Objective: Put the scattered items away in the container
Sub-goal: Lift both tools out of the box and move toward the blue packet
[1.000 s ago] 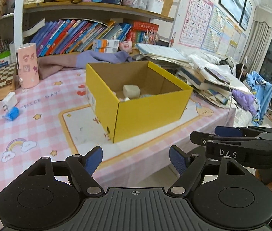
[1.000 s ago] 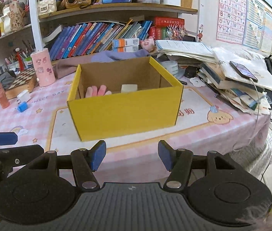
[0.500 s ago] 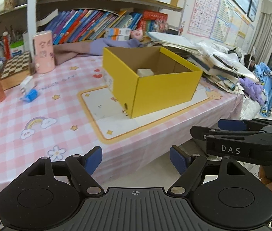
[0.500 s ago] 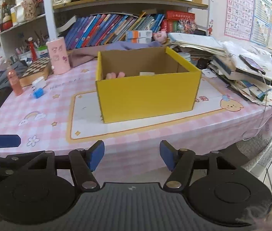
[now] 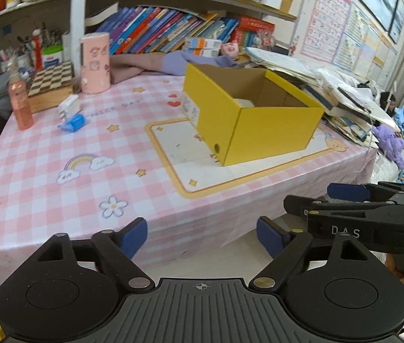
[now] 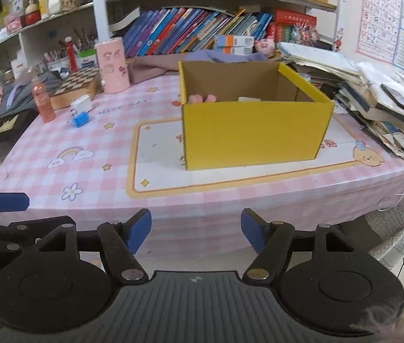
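Note:
The open yellow cardboard box (image 5: 259, 131) (image 6: 256, 137) stands on the pink checked tablecloth (image 5: 59, 154). Inside it I see a white block (image 6: 249, 99) and the top of a pink item (image 6: 202, 98). A white charger (image 5: 69, 105) (image 6: 81, 103) and a small blue item (image 5: 75, 122) (image 6: 81, 120) lie loose at the table's far left. My left gripper (image 5: 202, 237) and right gripper (image 6: 196, 233) hang side by side in front of the table's near edge. The jaws of both are opening, with nothing between them.
An orange bottle (image 5: 20, 100), a chessboard box (image 5: 50, 83) and a pink cylinder (image 5: 95, 63) stand at the far left. Folded cloth (image 5: 150, 65) lies behind the box, below shelves of books. Stacked books and papers (image 6: 373, 94) crowd the right edge.
Both grippers have drawn back from the box, which now looks smaller and farther. More of the table's left side shows. Both pairs of jaws stand a little wider.

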### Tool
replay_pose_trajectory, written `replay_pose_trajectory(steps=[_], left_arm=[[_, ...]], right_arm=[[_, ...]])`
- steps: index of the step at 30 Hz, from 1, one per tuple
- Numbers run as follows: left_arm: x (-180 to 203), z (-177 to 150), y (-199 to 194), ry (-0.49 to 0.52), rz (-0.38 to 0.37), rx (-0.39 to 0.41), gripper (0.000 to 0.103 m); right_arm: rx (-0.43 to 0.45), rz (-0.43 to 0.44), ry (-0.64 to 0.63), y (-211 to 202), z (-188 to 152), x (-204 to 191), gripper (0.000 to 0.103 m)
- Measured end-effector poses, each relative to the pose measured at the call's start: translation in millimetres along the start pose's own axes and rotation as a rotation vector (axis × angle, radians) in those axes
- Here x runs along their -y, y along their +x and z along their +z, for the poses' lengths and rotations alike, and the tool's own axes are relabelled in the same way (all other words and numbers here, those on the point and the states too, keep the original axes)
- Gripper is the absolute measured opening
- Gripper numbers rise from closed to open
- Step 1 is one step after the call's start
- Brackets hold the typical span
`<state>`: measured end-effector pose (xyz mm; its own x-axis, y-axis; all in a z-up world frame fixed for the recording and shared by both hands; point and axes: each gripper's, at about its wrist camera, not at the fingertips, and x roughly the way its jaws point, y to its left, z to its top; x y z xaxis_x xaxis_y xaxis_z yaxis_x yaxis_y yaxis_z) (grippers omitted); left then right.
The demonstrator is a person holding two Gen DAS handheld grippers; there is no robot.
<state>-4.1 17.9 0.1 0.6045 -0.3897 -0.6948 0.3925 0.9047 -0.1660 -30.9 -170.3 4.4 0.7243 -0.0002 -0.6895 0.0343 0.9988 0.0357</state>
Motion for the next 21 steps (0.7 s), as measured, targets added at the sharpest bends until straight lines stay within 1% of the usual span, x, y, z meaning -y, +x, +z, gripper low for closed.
replay_pose_trajectory(steps=[4,7,11,15,19,21], left_arm=[[-13.7,-8.0,-1.9,-0.046,0.02,-0.016,0.088],[-24.4,-13.4,-5.2,-0.079,0.043,-0.03,0.088],[-39.5,-17.5,-15.1,-0.114,0.079,-0.012,0.088],[-58.5,-24.3,-22.7,-0.164,0.117,-0.013,0.088],[-76.5,-26.1,-36.1,-0.213,0.166,0.019,0.088],[-83.5,-28.9,-39.4,-0.233,0.185,0.019,0.088]], right_arm=[[-0.051,0.032,-0.027,8.3,-4.0,-12.1,0.069],[-0.063,0.051,-0.051,11.2,-4.9,-22.5,0.069],[-0.07,0.084,-0.092,16.2,-2.9,-40.2,0.07],[-0.05,0.123,-0.134,17.5,3.0,-59.5,0.07],[-0.04,0.166,-0.176,21.7,12.9,-78.1,0.069],[-0.027,0.182,-0.193,22.7,16.4,-86.9,0.069]])
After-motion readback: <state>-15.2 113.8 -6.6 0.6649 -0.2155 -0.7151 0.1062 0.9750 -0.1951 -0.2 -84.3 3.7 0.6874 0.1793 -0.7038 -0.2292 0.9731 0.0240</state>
